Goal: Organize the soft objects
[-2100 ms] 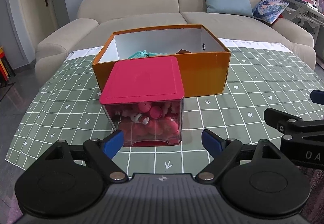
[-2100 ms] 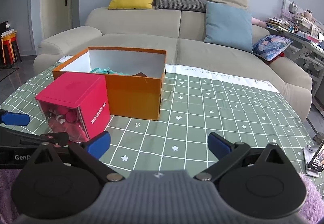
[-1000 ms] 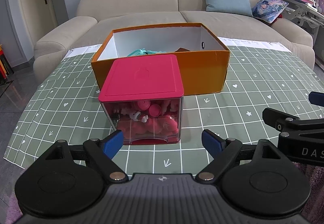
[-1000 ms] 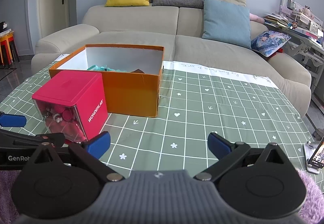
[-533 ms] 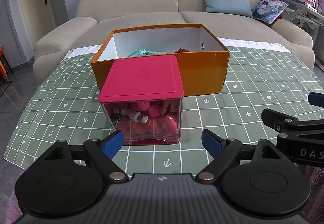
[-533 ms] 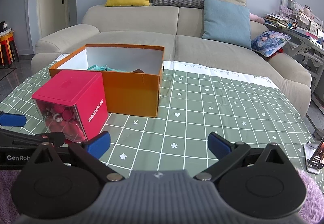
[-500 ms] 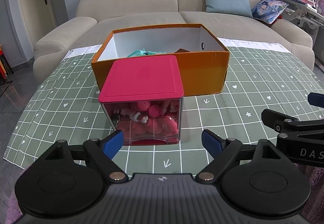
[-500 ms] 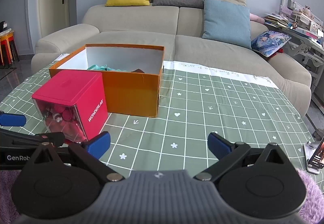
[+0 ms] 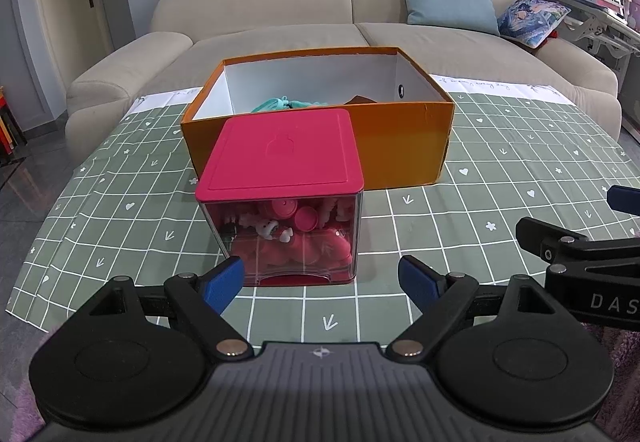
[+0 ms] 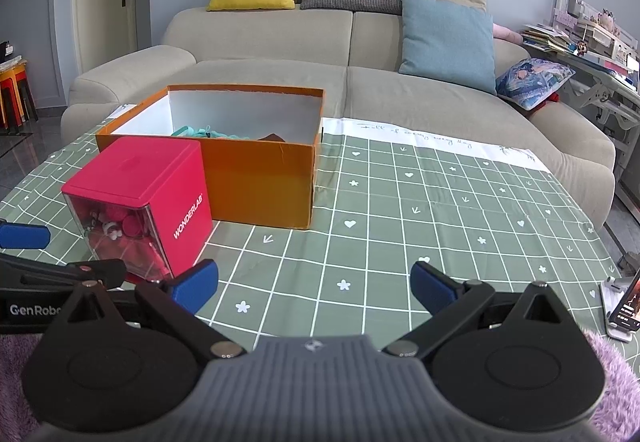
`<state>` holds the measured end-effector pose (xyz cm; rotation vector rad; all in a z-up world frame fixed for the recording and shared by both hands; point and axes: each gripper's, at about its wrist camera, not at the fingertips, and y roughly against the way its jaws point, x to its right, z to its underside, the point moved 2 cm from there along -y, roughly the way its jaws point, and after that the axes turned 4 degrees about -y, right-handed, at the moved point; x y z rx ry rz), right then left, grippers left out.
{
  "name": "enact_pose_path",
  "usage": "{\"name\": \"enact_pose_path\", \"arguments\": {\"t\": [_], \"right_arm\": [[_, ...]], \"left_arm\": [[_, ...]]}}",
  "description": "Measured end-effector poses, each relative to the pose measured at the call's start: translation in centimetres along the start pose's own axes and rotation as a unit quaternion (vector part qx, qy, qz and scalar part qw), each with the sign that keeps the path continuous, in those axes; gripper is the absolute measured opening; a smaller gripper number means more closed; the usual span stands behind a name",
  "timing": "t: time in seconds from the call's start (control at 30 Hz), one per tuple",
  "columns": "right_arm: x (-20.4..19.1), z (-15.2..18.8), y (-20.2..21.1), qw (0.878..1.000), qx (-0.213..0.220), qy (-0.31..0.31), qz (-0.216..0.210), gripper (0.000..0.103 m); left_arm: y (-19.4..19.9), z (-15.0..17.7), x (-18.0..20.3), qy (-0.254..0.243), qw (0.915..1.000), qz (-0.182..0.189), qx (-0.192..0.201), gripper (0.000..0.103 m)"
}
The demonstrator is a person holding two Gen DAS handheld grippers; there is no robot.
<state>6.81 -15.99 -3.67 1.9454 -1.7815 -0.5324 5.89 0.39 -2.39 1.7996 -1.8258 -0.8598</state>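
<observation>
An open orange box (image 9: 400,146) (image 10: 260,182) stands on the green checked tablecloth (image 9: 500,178), with a teal soft item (image 9: 280,104) (image 10: 200,132) and a dark brown item (image 9: 360,99) lying inside. Touching its front is a clear cube with a red lid (image 9: 282,158) (image 10: 136,178), filled with pink and white soft toys (image 9: 296,238). My left gripper (image 9: 322,282) is open just short of the cube, nothing between its fingers. My right gripper (image 10: 314,284) is open and empty over bare cloth, to the right of the cube.
A beige sofa (image 10: 280,54) with yellow, grey, tan and blue cushions lies behind the table. A phone on a stand (image 10: 624,308) sits at the table's right edge. A cluttered desk (image 10: 592,42) is at the far right. Purple fuzzy fabric (image 10: 612,382) shows beneath the grippers.
Both grippers have drifted back slightly from the boxes since two seconds ago. Over the last half second nothing has visibly moved, and both stay open.
</observation>
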Motion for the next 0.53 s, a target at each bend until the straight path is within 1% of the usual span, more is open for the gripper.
{"name": "enact_pose_path", "arguments": {"t": [0.53], "right_arm": [[-0.01,0.52,-0.31,1.000,-0.005,-0.001,0.002,0.100]], "left_arm": [[0.13,0.01,0.17,-0.001,1.0000,0.001,0.004,0.102]]}}
